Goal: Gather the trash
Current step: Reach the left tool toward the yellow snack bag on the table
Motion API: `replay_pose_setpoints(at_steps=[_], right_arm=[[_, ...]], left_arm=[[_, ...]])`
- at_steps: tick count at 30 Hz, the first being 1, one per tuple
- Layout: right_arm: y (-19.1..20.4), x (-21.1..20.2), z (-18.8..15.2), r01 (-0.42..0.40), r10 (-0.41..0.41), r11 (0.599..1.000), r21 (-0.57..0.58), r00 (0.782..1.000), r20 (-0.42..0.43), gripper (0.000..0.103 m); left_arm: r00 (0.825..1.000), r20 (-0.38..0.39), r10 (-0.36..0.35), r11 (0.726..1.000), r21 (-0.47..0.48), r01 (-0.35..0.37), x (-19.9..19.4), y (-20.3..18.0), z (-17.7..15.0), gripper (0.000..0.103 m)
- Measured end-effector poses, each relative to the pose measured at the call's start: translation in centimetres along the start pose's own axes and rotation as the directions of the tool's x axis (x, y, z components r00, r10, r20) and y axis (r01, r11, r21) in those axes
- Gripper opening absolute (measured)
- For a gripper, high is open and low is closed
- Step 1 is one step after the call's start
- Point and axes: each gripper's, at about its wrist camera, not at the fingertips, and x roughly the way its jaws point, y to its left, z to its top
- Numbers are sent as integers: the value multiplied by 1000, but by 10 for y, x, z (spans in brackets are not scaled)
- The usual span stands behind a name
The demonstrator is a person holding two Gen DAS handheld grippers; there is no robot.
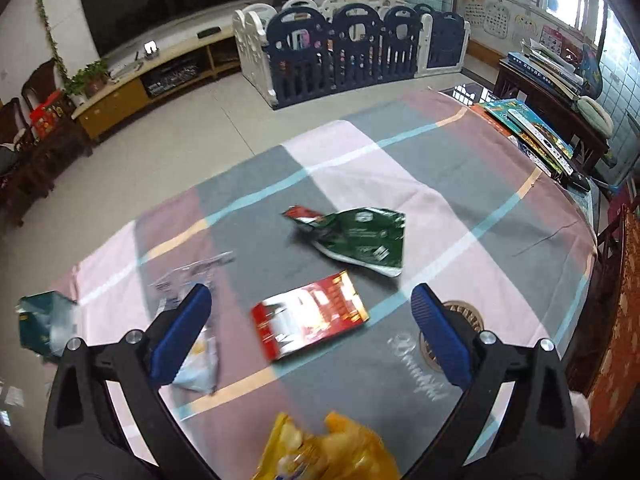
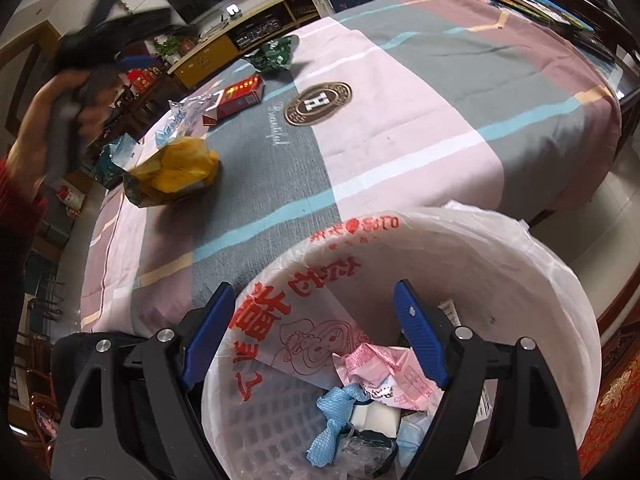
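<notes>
My left gripper (image 1: 310, 298) is open and empty, held above the clothed table (image 1: 460, 168). Between and just beyond its fingers lies a red and white wrapper (image 1: 308, 320). A green wrapper (image 1: 360, 238) lies farther off, a clear plastic bag (image 1: 192, 280) sits by the left finger, and a yellow bag (image 1: 324, 452) is close under the gripper. My right gripper (image 2: 314, 294) is open and empty over a white bin (image 2: 560, 300) lined with a printed bag that holds pink, blue and white trash (image 2: 372, 384). The yellow bag (image 2: 176, 172) and red wrapper (image 2: 240, 98) also show there.
A teal packet (image 1: 44, 324) hangs at the table's left edge. Books (image 1: 528, 132) are stacked at the far right of the table. A playpen fence (image 1: 360, 48) and a TV cabinet (image 1: 160, 76) stand beyond. The left hand with its gripper (image 2: 80, 80) is at the right wrist view's upper left.
</notes>
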Motion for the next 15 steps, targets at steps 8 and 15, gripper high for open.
replay_pose_setpoints(at_steps=[8, 15], right_arm=[[-9, 7, -11, 25, -23, 999, 35, 998, -55, 80], [-6, 11, -10, -1, 2, 999, 35, 999, -42, 80]], left_arm=[[956, -72, 286, 955, 103, -278, 119, -87, 17, 89], [995, -85, 47, 999, 5, -47, 89, -65, -14, 1]])
